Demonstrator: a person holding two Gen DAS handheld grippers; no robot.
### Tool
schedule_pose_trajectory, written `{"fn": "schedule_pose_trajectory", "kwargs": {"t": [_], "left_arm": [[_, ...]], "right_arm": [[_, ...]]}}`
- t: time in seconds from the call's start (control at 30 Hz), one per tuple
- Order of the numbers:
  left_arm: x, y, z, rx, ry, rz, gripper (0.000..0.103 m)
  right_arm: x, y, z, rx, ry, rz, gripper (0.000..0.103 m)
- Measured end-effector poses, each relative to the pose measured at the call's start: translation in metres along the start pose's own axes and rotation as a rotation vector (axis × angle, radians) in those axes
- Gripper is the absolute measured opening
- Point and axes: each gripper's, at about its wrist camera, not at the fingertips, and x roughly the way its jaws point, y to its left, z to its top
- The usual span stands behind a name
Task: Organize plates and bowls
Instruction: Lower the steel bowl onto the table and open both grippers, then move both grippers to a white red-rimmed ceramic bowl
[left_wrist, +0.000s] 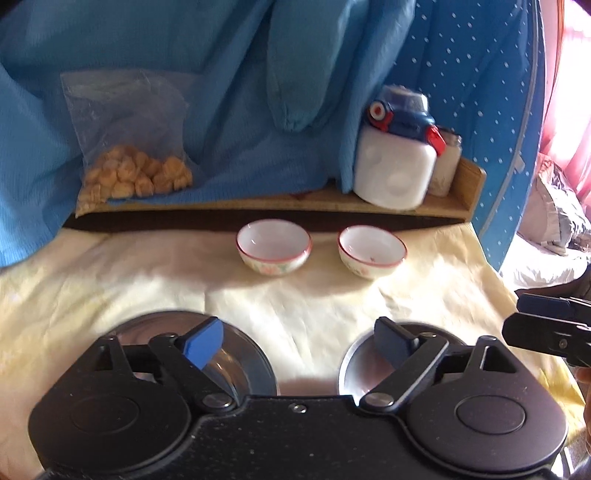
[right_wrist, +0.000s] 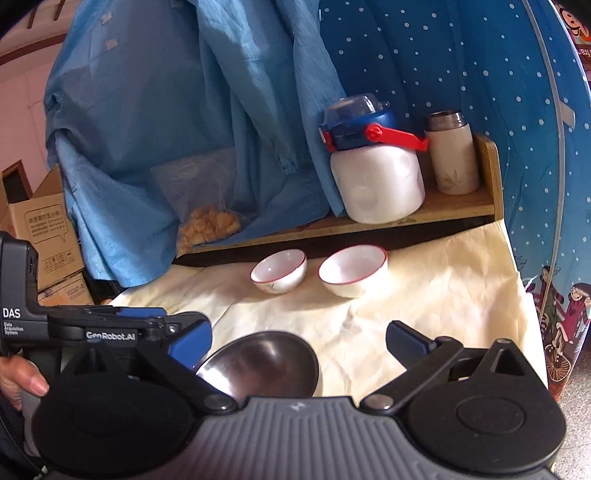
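Clearly, both tools are held with their jaws wide apart and nothing between them. In the left wrist view, a clear bag of golden snacks (left_wrist: 133, 170) is seen at the upper left on a wooden shelf (left_wrist: 280, 205), with blue cloth (left_wrist: 166, 55) draped behind it. At the lower left, a steel plate (left_wrist: 255, 354) lies on the cream-covered counter (left_wrist: 314, 302), partly hidden under the left tool (left_wrist: 299, 341). Two red-rimmed white bowls (left_wrist: 274, 245) (left_wrist: 371, 250) are set side by side, apart from each other, at the middle of the frame just before the shelf. A second steel dish (left_wrist: 354, 365) is found at the lower right, under the tool's right finger. A white jug with a blue lid (left_wrist: 395, 166) stands at the right end of the shelf, with a cream flask (left_wrist: 448, 162) just beside it.

In the right wrist view, the steel dish is seen at lower centre, below the right tool (right_wrist: 299, 345), untouched.
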Motion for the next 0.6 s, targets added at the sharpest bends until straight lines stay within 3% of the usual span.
{"fn": "schedule_pose_trajectory", "kwargs": {"t": [0.23, 0.6], "left_arm": [[0.011, 0.027, 0.01, -0.057, -0.023, 0.029, 0.102], [0.028, 0.062, 0.022, -0.099, -0.029, 0.063, 0.102]], "right_arm": [[0.023, 0.007, 0.006, 0.003, 0.046, -0.008, 0.103], [0.051, 0.009, 0.018, 0.003, 0.091, -0.044, 0.103]]}}
